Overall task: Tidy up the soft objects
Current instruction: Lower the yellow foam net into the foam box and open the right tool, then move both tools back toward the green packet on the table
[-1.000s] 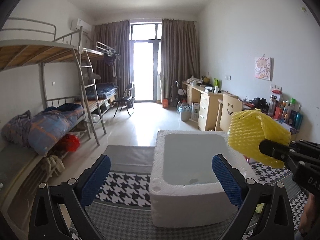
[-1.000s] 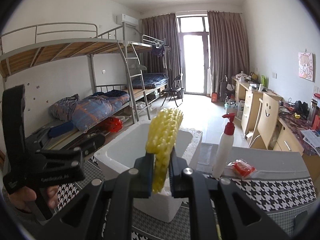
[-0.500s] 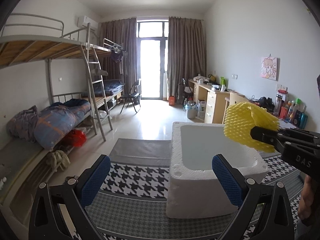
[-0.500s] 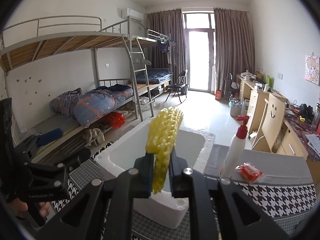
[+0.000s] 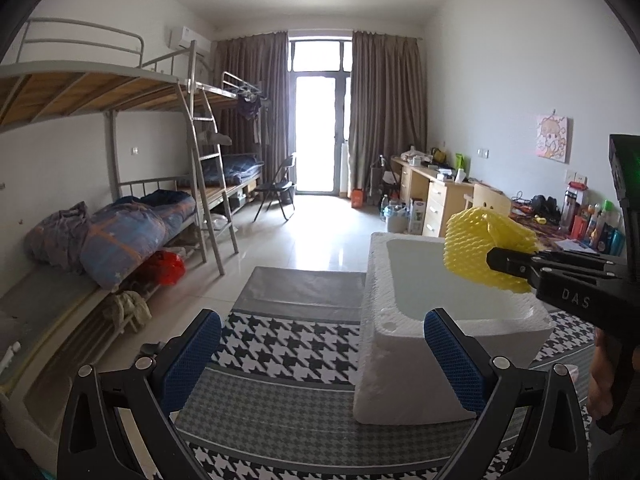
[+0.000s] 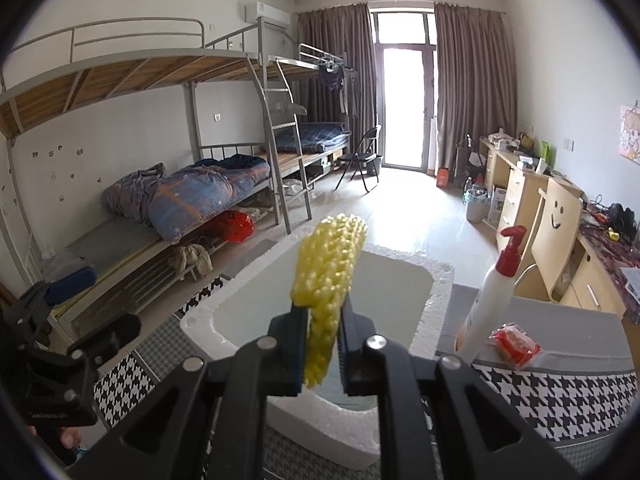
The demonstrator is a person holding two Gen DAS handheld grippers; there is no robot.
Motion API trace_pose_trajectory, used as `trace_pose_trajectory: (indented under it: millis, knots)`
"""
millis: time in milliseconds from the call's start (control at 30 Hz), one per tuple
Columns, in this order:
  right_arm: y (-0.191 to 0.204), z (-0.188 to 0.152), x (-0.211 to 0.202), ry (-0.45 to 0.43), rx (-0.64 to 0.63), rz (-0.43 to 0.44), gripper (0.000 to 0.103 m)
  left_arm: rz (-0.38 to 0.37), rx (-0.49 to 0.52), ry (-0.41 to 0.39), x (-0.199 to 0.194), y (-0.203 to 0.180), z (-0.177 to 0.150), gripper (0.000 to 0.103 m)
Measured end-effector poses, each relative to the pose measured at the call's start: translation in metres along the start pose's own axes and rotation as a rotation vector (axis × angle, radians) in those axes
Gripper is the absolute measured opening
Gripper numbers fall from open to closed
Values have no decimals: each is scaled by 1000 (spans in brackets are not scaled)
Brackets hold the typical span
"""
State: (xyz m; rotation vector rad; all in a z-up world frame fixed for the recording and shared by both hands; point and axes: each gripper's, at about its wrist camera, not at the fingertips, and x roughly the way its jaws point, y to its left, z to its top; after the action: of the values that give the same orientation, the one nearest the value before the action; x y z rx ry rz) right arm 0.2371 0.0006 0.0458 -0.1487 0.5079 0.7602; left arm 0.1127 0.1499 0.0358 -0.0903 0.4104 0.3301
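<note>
My right gripper (image 6: 321, 344) is shut on a yellow foam net sleeve (image 6: 328, 280) and holds it above the open white foam box (image 6: 436, 280). In the left wrist view the same sleeve (image 5: 480, 248) hangs over the box (image 5: 400, 360) at the right, pinched by the right gripper (image 5: 496, 260). My left gripper (image 5: 320, 356) is open and empty, to the left of the box, above the houndstooth cloth (image 5: 288, 344).
A white pump bottle with a red top (image 6: 492, 296) and a red packet (image 6: 516, 344) stand right of the box. Bunk beds (image 5: 120, 216) line the left wall, desks (image 5: 436, 196) the right.
The left gripper has swung left, so the box sits further right in its view. The right gripper has carried the sleeve forward over the box opening.
</note>
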Motion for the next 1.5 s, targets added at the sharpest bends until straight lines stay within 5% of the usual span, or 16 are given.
trace_pose_trajectory:
  millis: [400, 500, 567, 600, 1500]
  knots:
    - [-3, -1, 24, 86, -5, 20, 23, 20, -33, 8, -3, 15, -8, 102]
    - [-3, -6, 28, 105, -1, 20, 44, 18, -33, 10, -3, 16, -9, 102]
    - [-2, -7, 28, 106, -8, 22, 70, 17, -34, 9, -3, 16, -9, 102]
    - [-2, -7, 25, 97, -12, 18, 73, 20, -35, 10, -3, 16, -9, 102]
    - [0, 0, -25, -25, -6, -3, 77, 9, -24, -33, -24, -1, 0, 102]
